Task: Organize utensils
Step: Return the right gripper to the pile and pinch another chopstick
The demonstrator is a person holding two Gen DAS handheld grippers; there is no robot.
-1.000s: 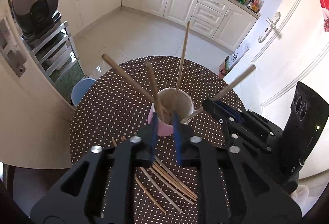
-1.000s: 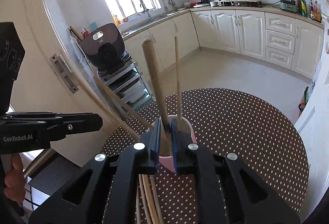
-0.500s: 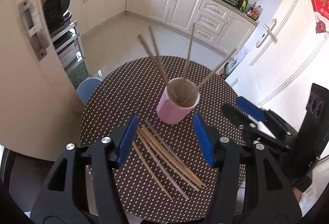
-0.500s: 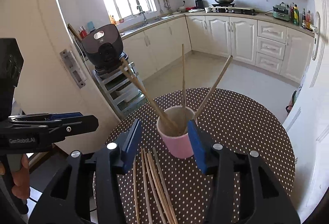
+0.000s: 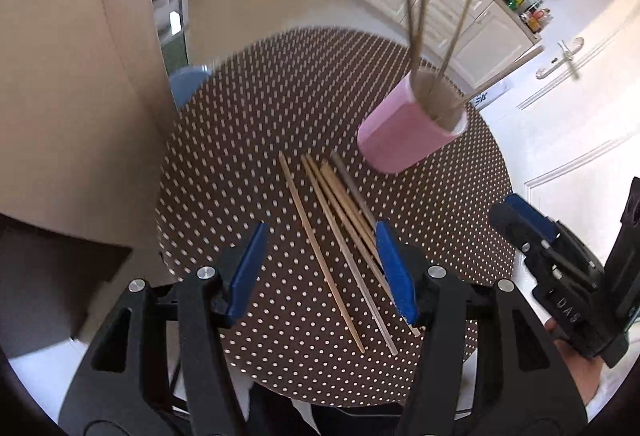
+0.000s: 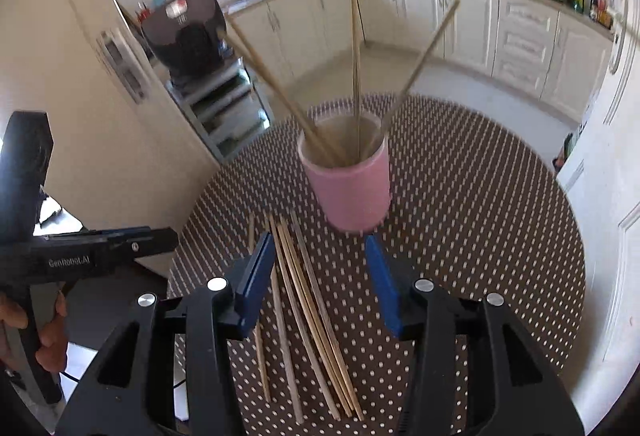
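On the round polka-dot table (image 6: 480,220) below me, a pink cup (image 6: 352,191) stands upright, and several chopsticks (image 6: 356,75) lean out of its mouth toward eleven, twelve and one o'clock. From my right wrist the cup sits at twelve o'clock, just past my fingertips.

My right gripper (image 6: 320,276) hangs over the table with its blue pads parted and nothing pressed between them. A bundle of loose chopsticks (image 6: 304,300) lies flat on the cloth beneath it, running from about twelve down to six o'clock, most of them showing through the gap between my pads; one or two lie under or outside the left pad. I cannot tell whether the pads touch the cloth.

My left gripper (image 5: 320,268) is parted too, gripping nothing. In its view the same loose chopsticks (image 5: 336,236) fan out from eleven toward five o'clock, passing between my pads and under the right-hand one. The cup (image 5: 408,131) appears at one o'clock there, clear of the sticks' tips, looking tilted by the lens.

Each gripper shows in the other's view: the right one (image 5: 532,232) at three o'clock, the left one (image 6: 108,248) at nine o'clock, with a hand (image 6: 24,336) wrapped around its handle.
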